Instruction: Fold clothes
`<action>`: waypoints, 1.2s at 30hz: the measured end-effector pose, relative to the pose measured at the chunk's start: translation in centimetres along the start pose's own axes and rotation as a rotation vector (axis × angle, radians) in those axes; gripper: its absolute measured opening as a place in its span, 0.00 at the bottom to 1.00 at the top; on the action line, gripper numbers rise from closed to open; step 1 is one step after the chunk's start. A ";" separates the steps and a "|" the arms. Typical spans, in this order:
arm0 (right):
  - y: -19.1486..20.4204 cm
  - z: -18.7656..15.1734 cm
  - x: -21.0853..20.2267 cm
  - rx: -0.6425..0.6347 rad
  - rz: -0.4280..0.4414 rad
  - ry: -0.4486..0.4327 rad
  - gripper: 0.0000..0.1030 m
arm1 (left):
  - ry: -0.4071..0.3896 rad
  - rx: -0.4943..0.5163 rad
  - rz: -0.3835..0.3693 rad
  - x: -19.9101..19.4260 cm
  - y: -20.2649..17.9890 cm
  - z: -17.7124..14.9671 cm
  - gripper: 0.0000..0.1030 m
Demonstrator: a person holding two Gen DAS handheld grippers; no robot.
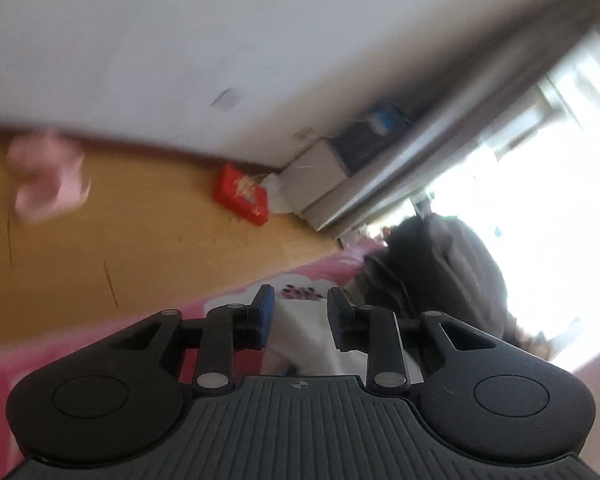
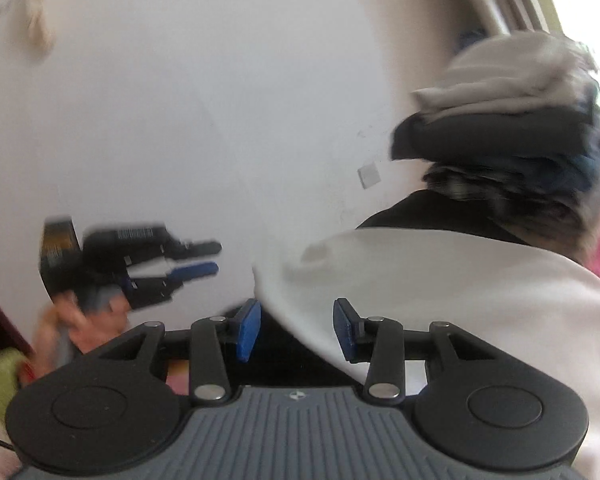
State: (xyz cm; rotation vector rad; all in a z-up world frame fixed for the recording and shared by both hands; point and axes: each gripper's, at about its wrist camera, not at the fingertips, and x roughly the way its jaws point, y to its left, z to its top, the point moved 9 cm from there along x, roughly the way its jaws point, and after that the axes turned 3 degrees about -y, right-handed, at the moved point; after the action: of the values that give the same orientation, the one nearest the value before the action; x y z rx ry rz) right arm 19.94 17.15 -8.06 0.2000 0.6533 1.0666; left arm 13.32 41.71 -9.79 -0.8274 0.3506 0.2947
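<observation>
A white garment lies spread in front of my right gripper. Its curved edge runs through the gap between the blue pads, which stand apart and do not press on it. In the left wrist view, white cloth shows between and beyond the fingers of my left gripper, whose jaws are also apart with a clear gap. In the right wrist view the left gripper shows at the left, held by a hand, its fingers slightly parted. Both pictures are blurred.
A stack of grey, black and dark clothes rises behind the white garment, and is also seen as a dark heap. A pink bed cover lies underneath. A red box, a pink item and a white cabinet sit on the wooden floor.
</observation>
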 end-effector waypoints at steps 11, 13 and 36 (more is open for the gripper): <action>-9.7 -0.7 -21.0 0.149 -0.513 0.209 0.39 | 0.211 0.710 -0.263 0.6 -23.0 -12.0 0.49; -11.0 -2.6 -25.8 0.205 -0.618 0.199 0.39 | 0.289 0.782 -0.313 0.9 -26.4 -16.1 0.50; -25.5 -21.6 -55.5 0.753 -1.018 -0.214 0.39 | 0.650 1.276 -0.197 5.6 -36.4 -48.0 0.54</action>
State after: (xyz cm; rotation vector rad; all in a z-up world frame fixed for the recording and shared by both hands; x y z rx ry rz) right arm 8.71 -46.30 -14.70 0.5474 0.7995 -0.2090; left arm 23.46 -17.33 -18.08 0.3425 0.9189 -0.4001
